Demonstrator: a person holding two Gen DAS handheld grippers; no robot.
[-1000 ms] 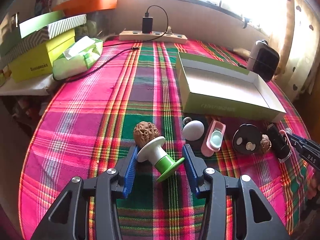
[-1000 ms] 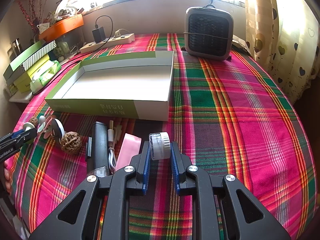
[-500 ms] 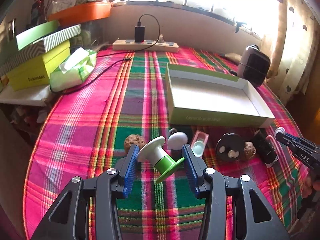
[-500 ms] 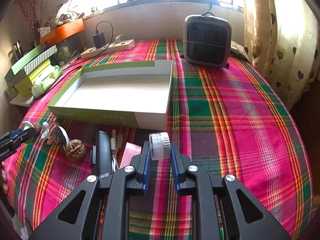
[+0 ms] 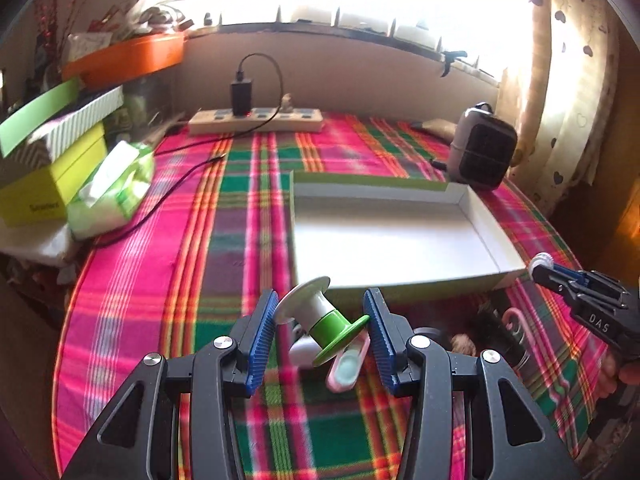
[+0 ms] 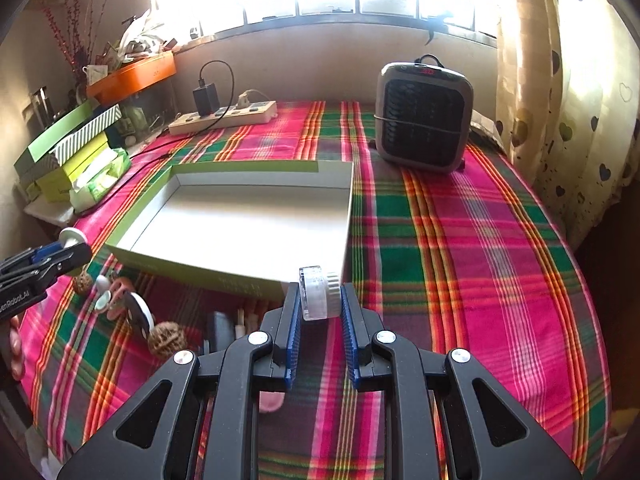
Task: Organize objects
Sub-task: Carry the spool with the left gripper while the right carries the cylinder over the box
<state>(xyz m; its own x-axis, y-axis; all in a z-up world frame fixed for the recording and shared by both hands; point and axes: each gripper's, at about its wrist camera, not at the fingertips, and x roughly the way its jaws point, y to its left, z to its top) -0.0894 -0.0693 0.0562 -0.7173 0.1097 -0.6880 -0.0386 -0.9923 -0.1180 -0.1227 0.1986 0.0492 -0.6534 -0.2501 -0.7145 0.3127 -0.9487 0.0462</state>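
- Your table wears a plaid cloth (image 6: pixel 460 240) of pink, green and orange that fills both views.
- On it lies the shallow open box (image 6: pixel 248 220), green outside and white inside, nothing in it; it sits just beyond both grippers.
- Behind the box, at its far right corner, a grey heater (image 6: pixel 424 116) stands upright; a power strip (image 5: pixel 256 120) with a black charger plugged in lies by the wall.
- A stack of green and yellow boxes (image 5: pixel 48 160) and a tissue pack (image 5: pixel 112 192) sit off the cloth's left edge.
- Your left gripper (image 5: pixel 320 326) is clenched on a white and green spool (image 5: pixel 320 320), one flange against each blue pad, the spool tilted and lifted clear of the cloth, in front of the box's near wall.
- Your right gripper (image 6: pixel 320 308) is clamped on a small clear jar (image 6: pixel 318 292) with a ribbed white cap, held sideways just before the box's near right corner.
- Loose on the cloth along the box's near wall: a pink holder (image 5: pixel 348 368) with a pale oval inset, a white egg-shaped piece (image 5: pixel 300 354), a walnut (image 6: pixel 166 338), a second walnut (image 6: pixel 82 282) and a black stick-shaped item (image 6: pixel 218 328).
- A pink piece (image 6: pixel 272 400) peeks out under your right gripper; what it is you cannot tell.
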